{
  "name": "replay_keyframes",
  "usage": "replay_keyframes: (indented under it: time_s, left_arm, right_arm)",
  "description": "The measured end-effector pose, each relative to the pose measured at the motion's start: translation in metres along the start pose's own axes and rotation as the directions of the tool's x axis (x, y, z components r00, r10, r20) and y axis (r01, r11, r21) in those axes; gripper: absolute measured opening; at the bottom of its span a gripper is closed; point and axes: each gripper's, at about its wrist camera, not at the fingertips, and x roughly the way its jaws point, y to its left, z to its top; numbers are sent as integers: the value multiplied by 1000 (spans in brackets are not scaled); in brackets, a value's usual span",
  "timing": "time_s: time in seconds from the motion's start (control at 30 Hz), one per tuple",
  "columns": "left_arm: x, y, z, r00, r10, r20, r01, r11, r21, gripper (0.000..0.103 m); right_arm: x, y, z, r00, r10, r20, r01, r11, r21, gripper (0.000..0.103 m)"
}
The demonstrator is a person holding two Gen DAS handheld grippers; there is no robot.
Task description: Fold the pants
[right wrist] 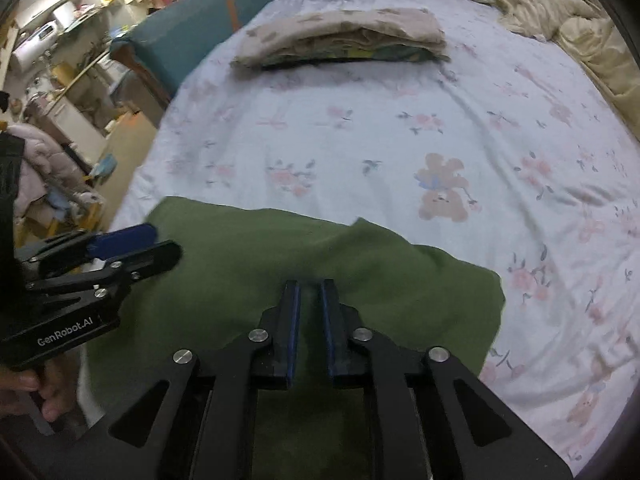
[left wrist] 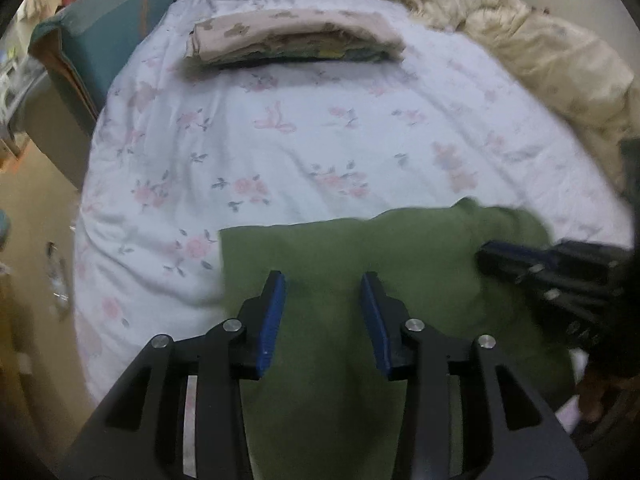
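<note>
Green pants (left wrist: 360, 248) lie folded flat on the near edge of the bed, also in the right wrist view (right wrist: 280, 256). My left gripper (left wrist: 324, 280) is open above the pants, nothing between its blue pads. It shows at the left of the right wrist view (right wrist: 148, 244). My right gripper (right wrist: 310, 288) hovers over the pants with its pads nearly together, a narrow empty gap between them. It shows blurred at the right of the left wrist view (left wrist: 492, 256).
The bed has a white floral sheet (left wrist: 280, 140). A folded stack of bedding (left wrist: 296, 36) lies at the far side. A crumpled cream blanket (left wrist: 540, 48) is at the far right. A teal chair (left wrist: 100, 40) and room clutter (right wrist: 52, 80) stand left of the bed.
</note>
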Motion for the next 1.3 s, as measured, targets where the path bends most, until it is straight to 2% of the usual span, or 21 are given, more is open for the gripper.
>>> replay_keyframes:
  time_s: [0.1, 0.27, 0.37, 0.43, 0.47, 0.53, 0.57, 0.6, 0.63, 0.67, 0.77, 0.87, 0.9, 0.97, 1.0, 1.03, 1.07, 1.1, 1.13, 1.2, 1.3]
  left_arm:
    - [19, 9, -2, 998, -43, -54, 39, 997, -61, 38]
    - [32, 1, -11, 998, 12, -68, -11, 1000, 15, 40]
    - [31, 8, -8, 995, -9, -99, 5, 999, -35, 41]
    - [19, 16, -8, 995, -9, -101, 0, 996, -85, 41]
    - [12, 21, -8, 995, -3, -103, -8, 994, -111, 45]
    - [-4, 38, -12, 995, -33, -89, 15, 979, -203, 62]
    - [-11, 46, -15, 996, -45, -76, 25, 969, -244, 77]
    - [-16, 55, -18, 997, -46, -60, 27, 957, -289, 89]
    - [-20, 66, -23, 998, -39, -52, 19, 940, -340, 93]
    - [-19, 70, -25, 997, -41, -58, 18, 932, -363, 94]
    - [-1, 83, -41, 983, -118, -140, 44, 895, -444, 94]
    - [17, 80, -60, 953, -228, -197, 99, 854, -511, 95]
    - [20, 78, -64, 946, -250, -204, 112, 847, -520, 95]
    - [22, 70, -70, 948, -240, -209, 107, 859, -501, 95]
    - [21, 65, -70, 950, -232, -211, 106, 872, -478, 94]
    - [21, 60, -68, 946, -246, -210, 127, 880, -457, 90]
    - [21, 58, -67, 940, -272, -206, 154, 877, -455, 71]
    - [23, 57, -63, 925, -317, -209, 193, 867, -459, 57]
    - [24, 55, -62, 916, -337, -217, 208, 863, -461, 52]
    - [24, 51, -58, 911, -350, -217, 228, 867, -442, 29]
    - [15, 44, -48, 925, -330, -191, 231, 884, -407, 13]
  right_arm:
    - [15, -12, 0, 999, -22, -30, 22, 999, 28, 7]
    - [23, -18, -10, 996, -17, -84, 19, 999, 29, 5]
    - [25, -13, -12, 994, -50, -101, 49, 999, -15, 5]
    - [12, -16, -11, 996, -12, -88, 14, 1000, 18, 7]
    - [6, -22, -10, 997, 26, -78, -22, 999, 45, 10]
    - [-13, -35, -9, 996, 79, -52, -73, 991, 112, 15]
    - [-24, -42, -9, 995, 96, -26, -91, 985, 148, 21]
    - [-35, -52, -10, 993, 114, 4, -113, 974, 194, 48]
    - [-42, -61, -11, 992, 124, 28, -127, 961, 244, 76]
    - [-48, -72, -14, 990, 134, 54, -144, 940, 308, 82]
    - [-39, -96, -28, 985, 171, 30, -166, 876, 453, 83]
    - [-15, -106, -41, 980, 193, -52, -140, 846, 514, 83]
    - [-5, -109, -47, 972, 219, -85, -142, 836, 530, 83]
    - [13, -107, -59, 950, 283, -133, -162, 810, 564, 83]
    - [18, -105, -63, 938, 319, -137, -187, 796, 576, 83]
    - [17, -103, -63, 938, 321, -134, -193, 802, 566, 80]
    - [15, -96, -62, 937, 324, -130, -209, 820, 533, 72]
    - [14, -88, -60, 929, 347, -129, -242, 832, 499, 46]
    - [13, -81, -57, 930, 337, -145, -239, 857, 456, 36]
    - [7, -74, -53, 940, 312, -135, -233, 881, 412, 23]
    - [-1, -66, -44, 952, 286, -107, -231, 903, 361, 18]
